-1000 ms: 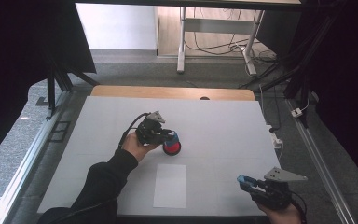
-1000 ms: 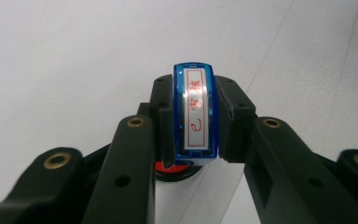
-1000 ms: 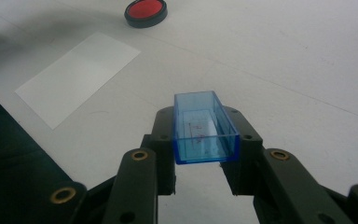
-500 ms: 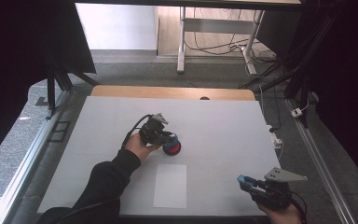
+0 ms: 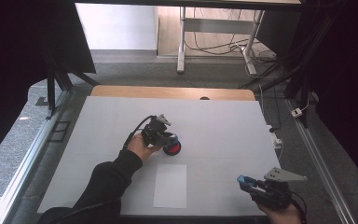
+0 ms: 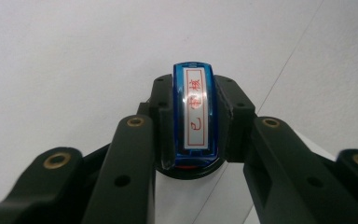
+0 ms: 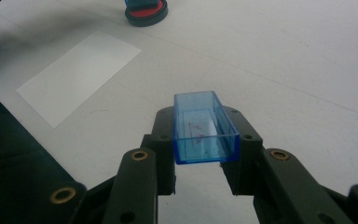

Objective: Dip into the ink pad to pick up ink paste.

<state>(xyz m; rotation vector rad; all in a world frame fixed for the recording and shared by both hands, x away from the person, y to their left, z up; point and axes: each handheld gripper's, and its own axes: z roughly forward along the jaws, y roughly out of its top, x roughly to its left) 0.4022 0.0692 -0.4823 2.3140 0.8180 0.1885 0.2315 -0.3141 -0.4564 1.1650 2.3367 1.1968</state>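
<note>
Desk [image 5: 223, 121] first, a broad white top with most of it bare, and on it a white sheet of paper [image 5: 170, 185] lying flat near the front edge. Left claw [image 5: 168, 138] sits mid-desk, its jaws closed narrow on a blue stamp [image 6: 195, 116] with red characters on its label, and that stamp is pressed down onto a round red ink pad [image 5: 172, 148] in a black dish. Right claw [image 5: 243, 182] waits well apart at the near right corner, jaws closed on a clear blue cap [image 7: 204, 127], open side up, held off the surface. My read: this is the inking step, stamp face loading on the pad. Next move, I'd judge, calls for a straight lift off the pad, a carry over to the paper just in front, and a square, level press so the print lands clean; the cap looks set to go back on afterwards. Hard to tell: the stamp's face is hidden against the pad, the characters are too small to read surely, and faint red marks inside the cap are blurred.
</note>
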